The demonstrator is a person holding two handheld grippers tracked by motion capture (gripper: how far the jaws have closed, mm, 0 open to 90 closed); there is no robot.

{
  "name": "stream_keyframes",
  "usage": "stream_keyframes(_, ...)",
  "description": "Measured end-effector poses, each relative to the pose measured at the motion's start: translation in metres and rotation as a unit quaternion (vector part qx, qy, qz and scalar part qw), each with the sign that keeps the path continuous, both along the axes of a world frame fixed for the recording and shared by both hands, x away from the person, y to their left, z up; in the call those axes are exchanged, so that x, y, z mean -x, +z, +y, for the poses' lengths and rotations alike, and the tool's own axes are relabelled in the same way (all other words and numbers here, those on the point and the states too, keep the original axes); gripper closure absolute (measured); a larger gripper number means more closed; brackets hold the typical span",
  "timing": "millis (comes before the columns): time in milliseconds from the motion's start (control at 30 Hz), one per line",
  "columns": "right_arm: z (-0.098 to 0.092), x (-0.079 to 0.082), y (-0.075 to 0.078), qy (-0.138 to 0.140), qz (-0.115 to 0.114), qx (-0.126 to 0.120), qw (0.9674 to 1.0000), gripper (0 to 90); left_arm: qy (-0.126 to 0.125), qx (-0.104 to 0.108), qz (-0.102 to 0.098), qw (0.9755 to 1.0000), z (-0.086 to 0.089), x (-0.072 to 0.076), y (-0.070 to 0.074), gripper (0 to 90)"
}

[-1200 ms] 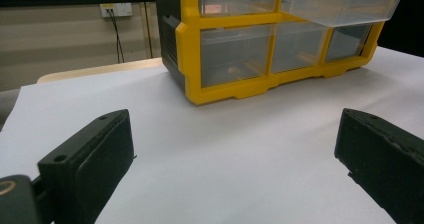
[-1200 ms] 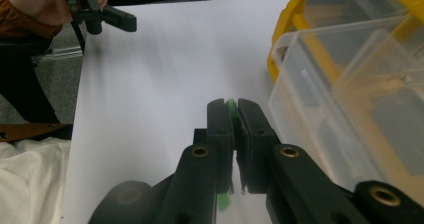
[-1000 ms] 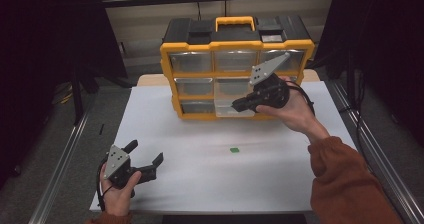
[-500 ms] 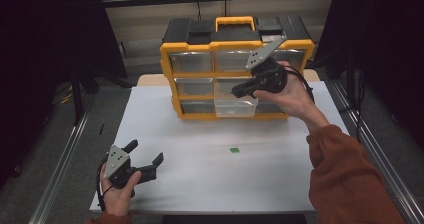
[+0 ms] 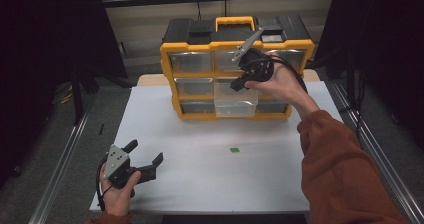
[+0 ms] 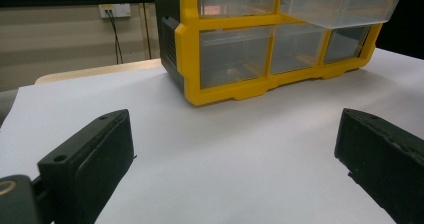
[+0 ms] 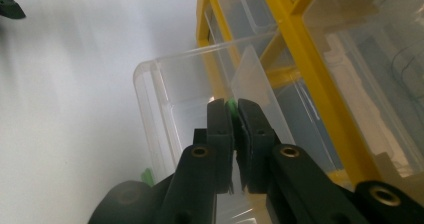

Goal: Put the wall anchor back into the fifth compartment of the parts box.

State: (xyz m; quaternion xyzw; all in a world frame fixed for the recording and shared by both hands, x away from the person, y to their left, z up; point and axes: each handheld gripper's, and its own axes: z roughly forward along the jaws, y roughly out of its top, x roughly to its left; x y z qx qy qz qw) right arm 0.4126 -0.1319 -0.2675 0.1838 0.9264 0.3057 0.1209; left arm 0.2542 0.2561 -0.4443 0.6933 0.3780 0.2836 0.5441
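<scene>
Here | right gripper [image 7: 234,115] pinches green piece [image 7: 231,105] | organizer [image 5: 170,71]: writing unreadable

I can't make out the small green piece [image 7: 231,105] pinched between my right gripper [image 7: 234,115] pads; most of it is hidden, and the clear plastic drawer [image 7: 172,101] blurs behind it

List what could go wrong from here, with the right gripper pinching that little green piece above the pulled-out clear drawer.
1. The small green piece shows as a sliver between the shut right gripper; it could slip and miss the open drawer.
2. The drawer sticks far out of the yellow organizer; a bump might pull it free.
3. Another green piece lies loose on the table, easy to brush away.
</scene>
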Motion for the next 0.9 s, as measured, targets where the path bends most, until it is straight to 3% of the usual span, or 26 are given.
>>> stream_keyframes(233, 0.002, -0.0024, -0.0074, -0.004, 0.021, 0.021, 0.9995, 85.2, -0.001, 0.001, -0.001, 1.0, 0.0, 0.0001, 0.0, 2.4)
stream_keyframes(533, 0.0006, -0.0031, -0.0084, -0.006, 0.022, 0.026, 0.9994, 84.4, 0.001, -0.002, -0.002, 1.0, 0.0001, 0.0003, 0.0002, 2.4)
stream_keyframes(733, -0.0013, -0.0055, -0.0091, -0.025, 0.024, 0.013, 0.9993, 45.5, 0.0, 0.001, -0.002, 1.0, 0.0002, 0.0005, 0.0002, 2.4)
stream_keyframes(767, -0.0013, -0.0055, -0.0091, -0.025, 0.024, 0.013, 0.9993, 45.5, 0.0, 0.001, -0.002, 1.0, 0.0002, 0.0005, 0.0002, 2.4)
stream_keyframes(833, -0.0017, -0.0054, -0.0078, -0.031, 0.019, -0.004, 0.9993, 30.3, 0.0, 0.001, -0.001, 1.0, 0.0004, 0.0002, 0.0001, 2.4)
stream_keyframes(900, -0.0037, -0.0058, -0.0054, -0.025, 0.021, -0.03, 0.999, 24.4, 0.0, 0.001, -0.001, 1.0, 0.0004, 0.0003, 0.0001, 2.4)
